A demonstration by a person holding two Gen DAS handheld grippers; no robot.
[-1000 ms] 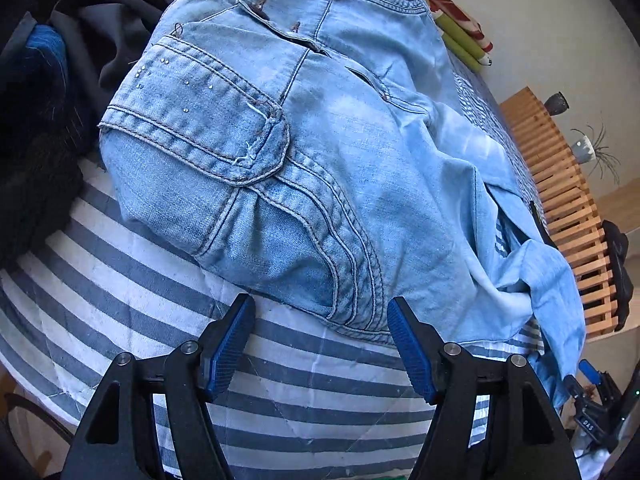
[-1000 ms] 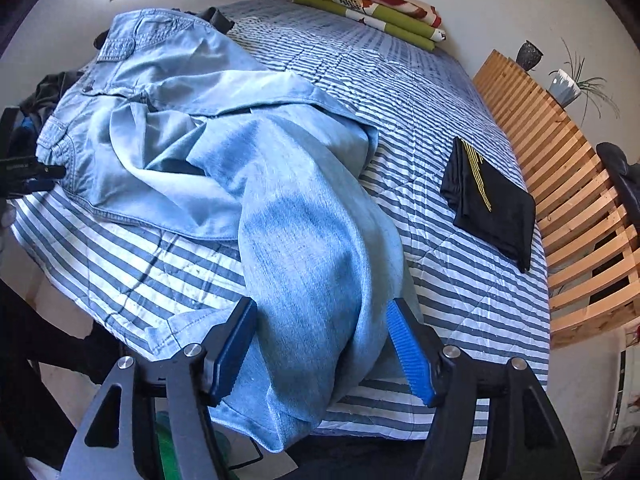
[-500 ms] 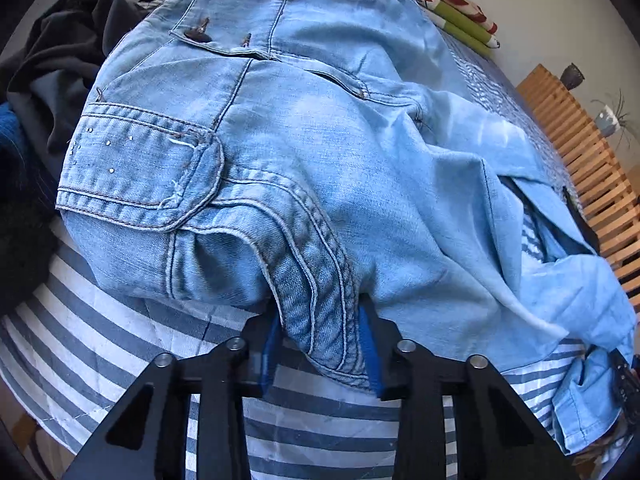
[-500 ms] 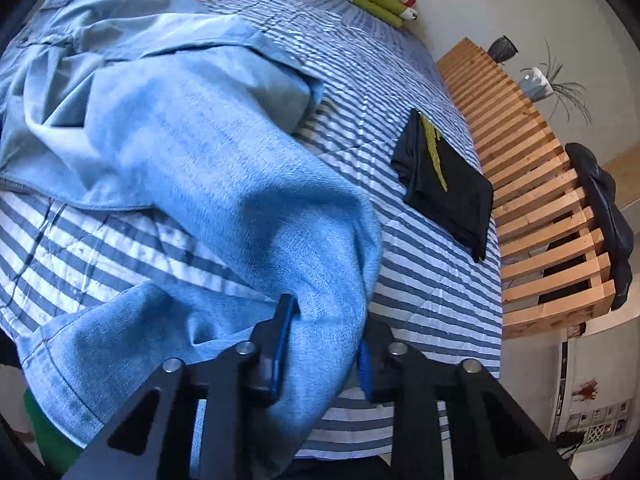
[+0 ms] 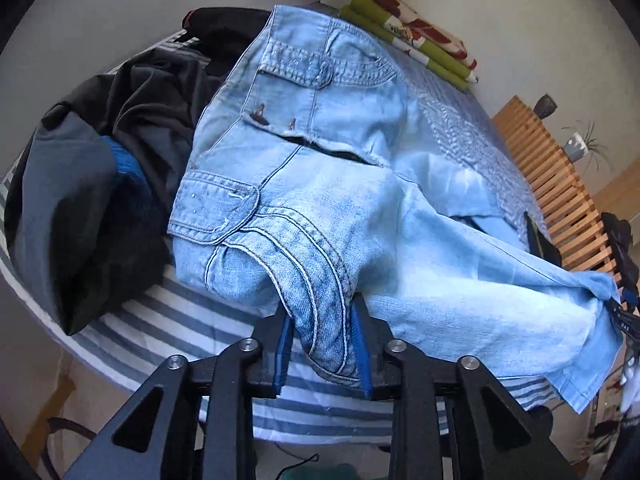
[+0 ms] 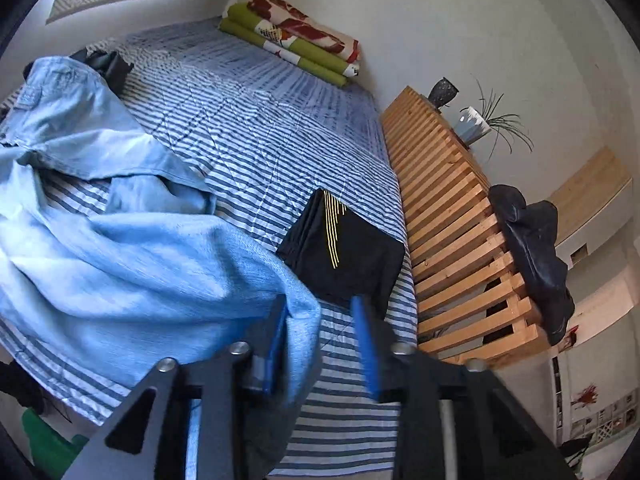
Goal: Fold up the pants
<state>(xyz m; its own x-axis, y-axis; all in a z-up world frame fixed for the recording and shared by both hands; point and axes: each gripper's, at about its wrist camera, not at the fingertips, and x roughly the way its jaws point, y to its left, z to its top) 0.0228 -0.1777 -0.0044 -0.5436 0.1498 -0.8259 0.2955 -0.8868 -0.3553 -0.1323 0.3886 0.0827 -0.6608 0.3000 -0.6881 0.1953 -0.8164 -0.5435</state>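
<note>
Light blue jeans (image 5: 340,184) lie spread over the striped bed (image 5: 168,320), waist toward the far end. My left gripper (image 5: 320,320) pinches a stitched side seam of the seat, lifted off the bed. The blue pads press the denim, though the jaws are opening slightly. In the right wrist view a trouser leg (image 6: 120,264) hangs raised. My right gripper (image 6: 320,312) is opening. The cloth edge rests against the left finger (image 6: 276,336), with a clear gap to the right pad.
A heap of dark clothes (image 5: 100,184) sits left of the jeans. A folded black garment with yellow stripes (image 6: 340,252) lies near the bed's right edge. Folded green and red blankets (image 6: 296,36) lie at the head. A wooden slatted frame (image 6: 452,220) runs along the right.
Both grippers went from open to closed on the jeans and then rose, lifting the cloth. The right jaws have since parted again, while the left still pinches the seam.
</note>
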